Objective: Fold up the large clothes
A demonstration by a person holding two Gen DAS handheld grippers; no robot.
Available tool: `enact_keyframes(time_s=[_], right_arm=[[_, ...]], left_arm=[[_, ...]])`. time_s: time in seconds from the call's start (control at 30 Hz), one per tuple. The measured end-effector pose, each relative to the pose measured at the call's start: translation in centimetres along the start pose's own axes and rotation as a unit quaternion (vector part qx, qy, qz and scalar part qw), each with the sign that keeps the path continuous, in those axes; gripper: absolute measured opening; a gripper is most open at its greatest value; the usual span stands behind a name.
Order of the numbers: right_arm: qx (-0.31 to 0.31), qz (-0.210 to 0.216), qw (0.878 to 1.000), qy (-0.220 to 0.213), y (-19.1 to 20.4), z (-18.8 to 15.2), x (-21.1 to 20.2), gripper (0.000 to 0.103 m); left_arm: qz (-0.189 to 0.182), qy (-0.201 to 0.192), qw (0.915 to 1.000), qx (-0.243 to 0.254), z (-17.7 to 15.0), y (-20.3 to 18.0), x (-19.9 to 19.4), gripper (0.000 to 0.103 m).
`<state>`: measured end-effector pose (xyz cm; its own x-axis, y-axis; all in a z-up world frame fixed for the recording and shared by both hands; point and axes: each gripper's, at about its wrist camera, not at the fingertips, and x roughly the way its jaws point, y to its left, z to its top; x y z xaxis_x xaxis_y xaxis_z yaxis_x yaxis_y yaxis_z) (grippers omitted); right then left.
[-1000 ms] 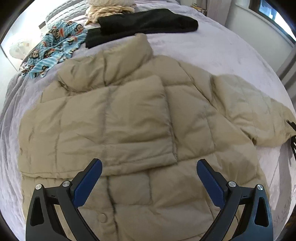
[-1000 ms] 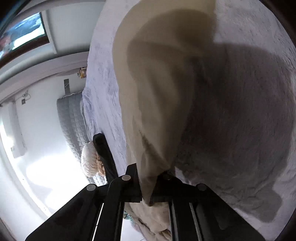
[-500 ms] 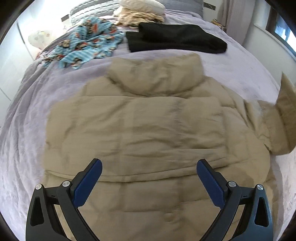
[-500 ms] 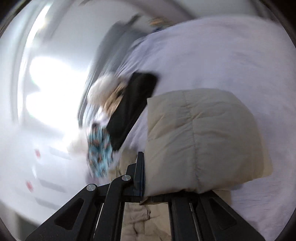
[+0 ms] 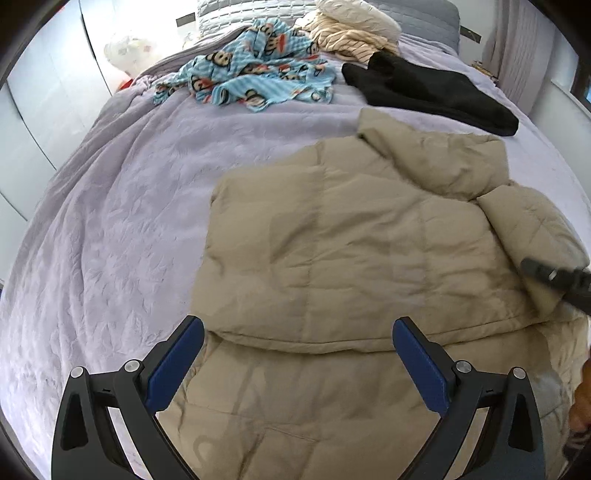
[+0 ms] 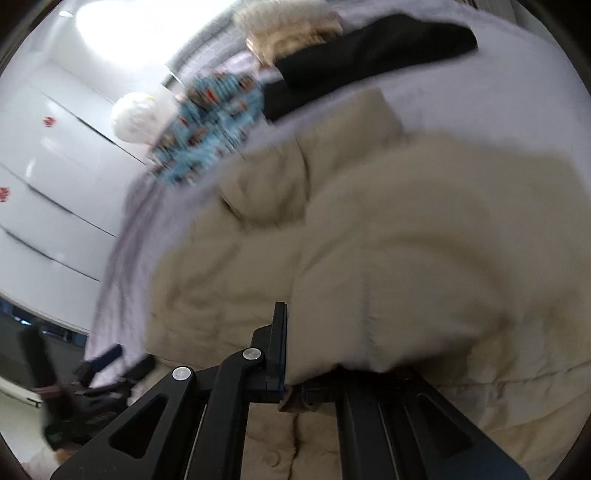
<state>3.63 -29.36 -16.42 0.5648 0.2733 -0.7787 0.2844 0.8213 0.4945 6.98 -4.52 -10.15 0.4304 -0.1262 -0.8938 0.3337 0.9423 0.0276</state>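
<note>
One beige puffer jacket (image 5: 354,258) is spread on the lilac bed (image 5: 122,229), its collar toward the headboard and one sleeve folded across its chest. Three other pieces of clothing are counted beyond it: a blue patterned garment (image 5: 255,81), a black garment (image 5: 436,92) and a cream striped one (image 5: 351,40), with a pale pillow (image 5: 358,14) behind them. Two grippers are seen. The left gripper (image 5: 295,365) is held above the lower part of the jacket with its jaws spread wide and nothing between them, its two blue pads clear of the cloth. The right gripper (image 6: 295,380) has its jaws clenched on the jacket's other sleeve (image 6: 406,266), which is lifted and draped over the jacket body; only one jaw is plainly visible in the right wrist view, the other being buried under the fabric. That view is smeared by motion, so the pattern on the blue garment (image 6: 210,122) cannot be read there. In the left wrist view the right gripper (image 5: 554,277) is cut off by the frame edge, and the jacket's hem is hidden behind the left gripper's arms.
</note>
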Motion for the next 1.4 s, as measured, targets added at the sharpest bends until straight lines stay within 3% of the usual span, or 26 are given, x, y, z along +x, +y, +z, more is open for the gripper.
enact_keyframes(time_s=[0.17,0.23,0.27,0.3,0.37,0.5,0.63,0.67,0.7,0.77,0.8,0.9,1.0,1.17,1.23,1.3,1.37,1.4], right_arm=[[0.067,-0.013,0.997,0.021,-3.2,-0.7,2.2,0.007],[0.079,-0.013,0.996,0.024,-3.6,-0.6,1.8,0.013],[0.079,-0.015,0.996,0.025,-3.4,-0.5,1.4,0.028],[0.078,-0.013,0.997,0.025,-3.3,-0.2,1.2,0.05],[0.076,0.006,0.997,0.018,-2.6,0.3,-0.6,0.07],[0.101,0.02,0.995,-0.019,-3.3,0.1,-4.8,0.07],[0.202,0.033,0.977,-0.063,-7.7,0.1,-7.3,0.069],[0.223,0.039,0.972,-0.069,-8.6,0.3,-7.4,0.062],[0.256,0.059,0.962,-0.077,-9.9,0.6,-7.3,0.038],[0.284,0.071,0.953,-0.08,-10.7,1.0,-7.1,0.011],[0.279,0.069,0.954,-0.086,-10.2,1.4,-6.9,0.011],[0.196,0.069,0.975,-0.083,-6.2,2.8,-6.2,0.011],[0.063,0.055,0.995,-0.049,0.6,3.4,-4.2,0.011],[-0.058,0.002,0.998,0.032,7.4,1.2,1.2,0.017],[-0.055,-0.003,0.996,0.066,7.7,0.4,2.8,0.03],[-0.037,0.01,0.996,0.085,7.3,-0.3,3.3,0.057],[-0.026,0.025,0.995,0.09,6.8,-0.9,2.8,0.074],[-0.024,0.028,0.996,0.081,6.3,-1.1,1.6,0.074]], left_arm=[[-0.023,0.016,0.9996,0.0,-0.3,-0.9,1.7,0.102],[-0.039,0.019,0.9991,0.002,0.0,-1.8,2.1,0.102],[-0.047,0.019,0.9987,0.003,0.2,-2.3,2.1,0.102],[-0.054,0.018,0.9984,0.003,0.4,-2.5,2.1,0.102],[-0.072,0.014,0.9973,0.001,1.1,-3.1,1.9,0.102],[-0.092,-0.001,0.9957,-0.005,2.5,-2.9,1.4,0.102],[-0.093,-0.002,0.9956,-0.013,3.3,-2.1,1.6,0.102],[-0.095,-0.001,0.9953,-0.018,3.4,-1.7,1.7,0.102],[-0.095,0.0,0.9952,-0.021,3.4,-1.4,1.7,0.102],[-0.105,-0.003,0.9938,-0.036,3.4,-0.3,1.6,0.102],[-0.112,-0.004,0.9926,-0.045,3.3,0.2,1.5,0.102],[-0.157,-0.003,0.9841,-0.083,3.3,2.3,1.4,0.102],[-0.201,-0.001,0.972,-0.122,3.3,4.3,1.5,0.102],[-0.267,0.0,0.9492,-0.166,3.5,5.9,1.3,0.102],[-0.291,0.007,0.9426,-0.164,3.8,5.7,1.5,0.102],[-0.31,0.021,0.9379,-0.155,4.0,4.9,1.8,0.102],[-0.322,0.034,0.9356,-0.141,4.1,3.8,2.2,0.102],[-0.324,0.04,0.9352,-0.138,4.1,3.4,2.5,0.102]])
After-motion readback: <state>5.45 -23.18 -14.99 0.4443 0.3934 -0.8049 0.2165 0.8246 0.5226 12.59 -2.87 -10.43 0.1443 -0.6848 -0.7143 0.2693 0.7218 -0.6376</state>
